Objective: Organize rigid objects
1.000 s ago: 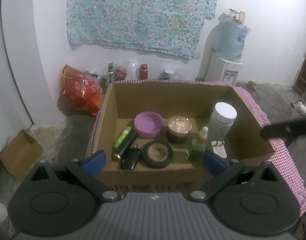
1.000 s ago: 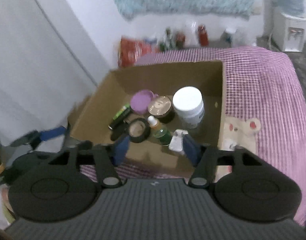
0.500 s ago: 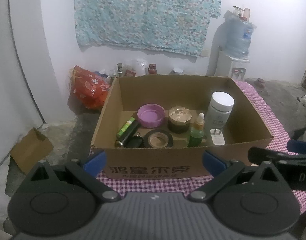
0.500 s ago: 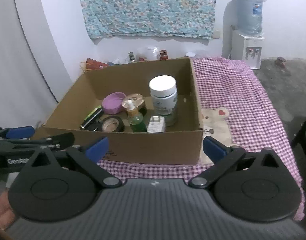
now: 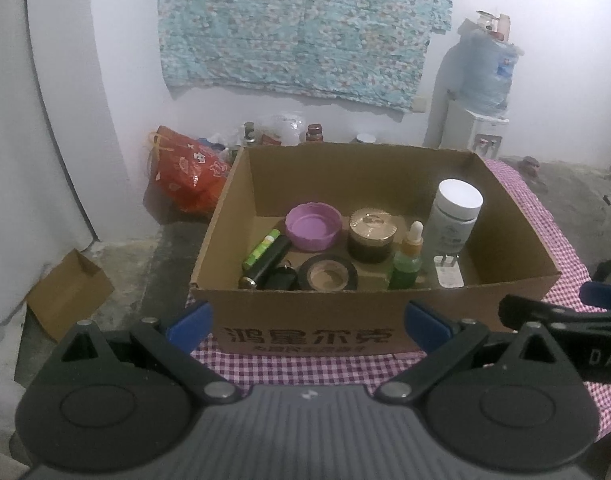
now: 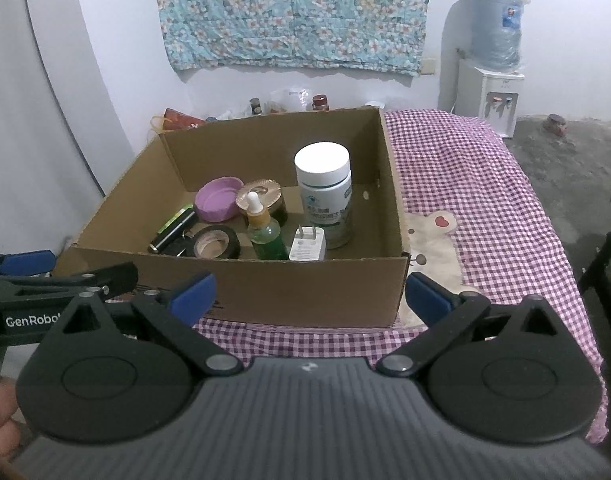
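Observation:
A cardboard box (image 5: 517,216) (image 6: 393,216) stands on a purple checked cloth. Inside are a white jar (image 5: 455,216) (image 6: 323,188), a green dropper bottle (image 5: 407,260) (image 6: 265,228), a dark jar with a gold lid (image 5: 371,234), a purple lid (image 5: 313,226) (image 6: 217,204), a black tape roll (image 5: 327,274) (image 6: 215,242), a white plug (image 5: 449,276) (image 6: 307,242), a green tube (image 5: 261,248), a black cylinder and a black key fob. My left gripper (image 5: 307,322) and my right gripper (image 6: 309,294) are open and empty, in front of the box's near wall.
The checked cloth (image 6: 485,200) reaches right of the box, with a bear print (image 6: 429,232). A red bag (image 5: 185,176), jars and bottles stand by the back wall. A water dispenser (image 6: 491,96) is at the back right. A small carton (image 5: 65,292) lies on the floor at left.
Both grippers have pulled back and levelled out, from over the box to in front of its near wall. The right gripper has opened wider. The box's contents have not moved.

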`<state>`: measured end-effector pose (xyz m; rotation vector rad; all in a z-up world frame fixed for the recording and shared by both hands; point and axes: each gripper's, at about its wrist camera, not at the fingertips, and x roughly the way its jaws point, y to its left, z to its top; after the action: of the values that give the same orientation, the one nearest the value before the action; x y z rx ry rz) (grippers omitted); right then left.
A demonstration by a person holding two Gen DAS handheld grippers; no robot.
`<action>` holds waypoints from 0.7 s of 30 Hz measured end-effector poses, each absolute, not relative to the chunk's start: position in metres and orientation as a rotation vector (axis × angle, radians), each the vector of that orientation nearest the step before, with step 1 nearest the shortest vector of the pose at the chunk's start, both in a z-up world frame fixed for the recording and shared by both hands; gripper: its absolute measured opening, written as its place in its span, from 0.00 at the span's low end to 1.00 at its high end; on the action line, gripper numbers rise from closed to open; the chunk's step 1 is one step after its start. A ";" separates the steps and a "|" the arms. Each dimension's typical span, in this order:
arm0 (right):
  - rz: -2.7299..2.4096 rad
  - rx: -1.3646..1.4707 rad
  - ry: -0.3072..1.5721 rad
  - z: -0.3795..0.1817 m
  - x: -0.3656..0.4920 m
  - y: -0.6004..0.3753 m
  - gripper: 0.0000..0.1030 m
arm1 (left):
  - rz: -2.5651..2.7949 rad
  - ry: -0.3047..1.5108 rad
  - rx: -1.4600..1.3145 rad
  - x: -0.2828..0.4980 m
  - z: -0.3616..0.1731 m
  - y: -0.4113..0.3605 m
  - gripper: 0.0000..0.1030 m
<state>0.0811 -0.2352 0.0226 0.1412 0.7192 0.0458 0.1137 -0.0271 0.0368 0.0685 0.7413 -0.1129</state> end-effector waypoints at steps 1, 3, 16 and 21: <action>0.046 0.140 0.718 0.023 0.081 -0.235 0.98 | -0.111 0.740 0.068 0.113 0.037 -0.027 0.99; 0.044 0.138 0.715 0.023 0.080 -0.233 0.98 | -0.109 0.737 0.068 0.113 0.038 -0.026 0.99; 0.055 0.130 0.710 0.028 0.078 -0.229 0.98 | -0.108 0.733 0.065 0.111 0.041 -0.023 0.99; 0.046 0.125 0.707 0.029 0.078 -0.230 0.98 | -0.107 0.732 0.065 0.111 0.041 -0.024 0.99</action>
<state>0.0780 -0.2295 0.0287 0.1253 0.7072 0.0457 0.1109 -0.0238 0.0413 0.0647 0.7323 -0.1072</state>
